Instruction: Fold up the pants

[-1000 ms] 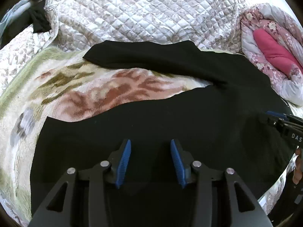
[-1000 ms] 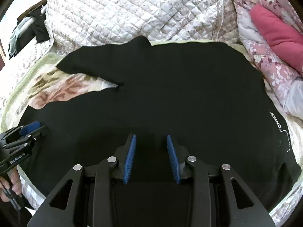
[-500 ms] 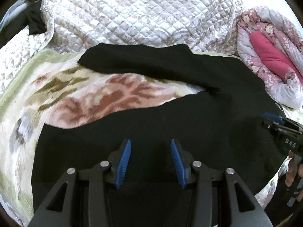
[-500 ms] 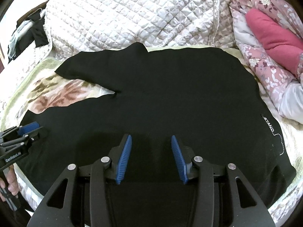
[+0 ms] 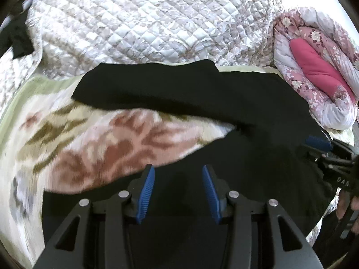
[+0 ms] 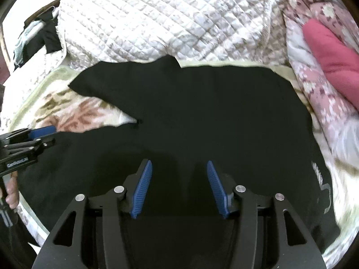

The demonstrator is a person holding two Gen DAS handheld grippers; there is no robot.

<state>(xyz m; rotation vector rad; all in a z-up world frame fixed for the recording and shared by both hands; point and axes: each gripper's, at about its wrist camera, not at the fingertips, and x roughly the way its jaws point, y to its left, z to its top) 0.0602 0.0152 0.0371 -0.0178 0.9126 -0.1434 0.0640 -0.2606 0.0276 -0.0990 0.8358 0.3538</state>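
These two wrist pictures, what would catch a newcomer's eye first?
The black pants spread flat across the flowered blanket, legs splayed in a V. Both grippers, left and right, hover open just above the near edge of the cloth. A bright pink pillow wrapped in a floral quilt lies at the right.

Black pants [image 6: 202, 116], blue fingers [image 6: 143, 188], floral blanket [image 5: 101, 143]

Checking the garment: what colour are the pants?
Plain black pants, small white print at one edge; right wrist view.
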